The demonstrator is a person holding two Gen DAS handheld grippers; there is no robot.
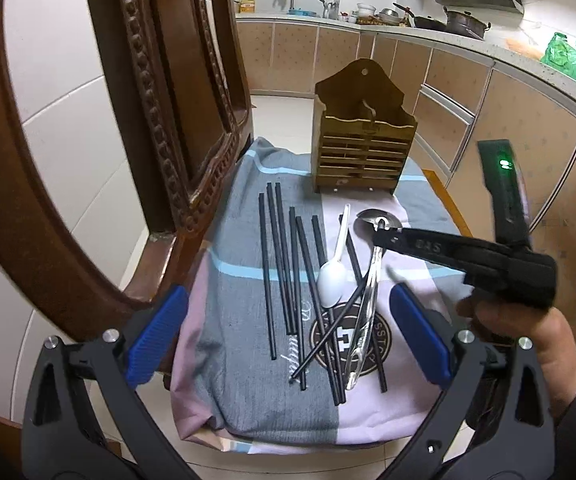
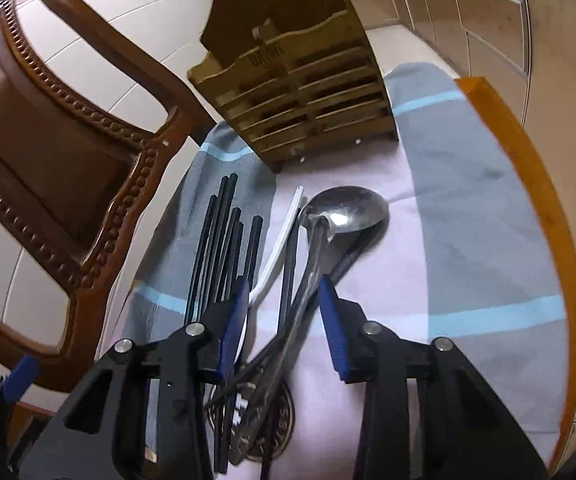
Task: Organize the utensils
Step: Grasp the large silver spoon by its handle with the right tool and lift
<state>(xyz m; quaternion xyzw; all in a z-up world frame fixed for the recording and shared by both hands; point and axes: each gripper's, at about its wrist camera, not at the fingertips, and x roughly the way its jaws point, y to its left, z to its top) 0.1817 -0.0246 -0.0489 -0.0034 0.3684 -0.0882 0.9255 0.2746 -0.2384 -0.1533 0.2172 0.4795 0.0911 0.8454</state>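
Several black chopsticks [image 1: 280, 256], a white plastic spoon [image 1: 333, 276] and a metal spoon [image 1: 371, 276] lie on a grey and pink cloth [image 1: 244, 304]. A wooden utensil holder [image 1: 361, 152] stands at the cloth's far end. My left gripper [image 1: 288, 332] is open, held back above the near end of the cloth. My right gripper [image 2: 284, 320] is open and low, with its fingers on either side of the metal spoon's handle [image 2: 307, 272], one chopstick [image 2: 288, 264] between them too. In the left wrist view, the right gripper [image 1: 383, 238] reaches in from the right over the metal spoon's bowl.
A carved wooden chair [image 1: 168, 120] stands close at the left of the cloth. The table's wooden edge [image 2: 527, 168] shows on the right. Kitchen cabinets and a countertop [image 1: 467, 40] with pots and bags lie behind.
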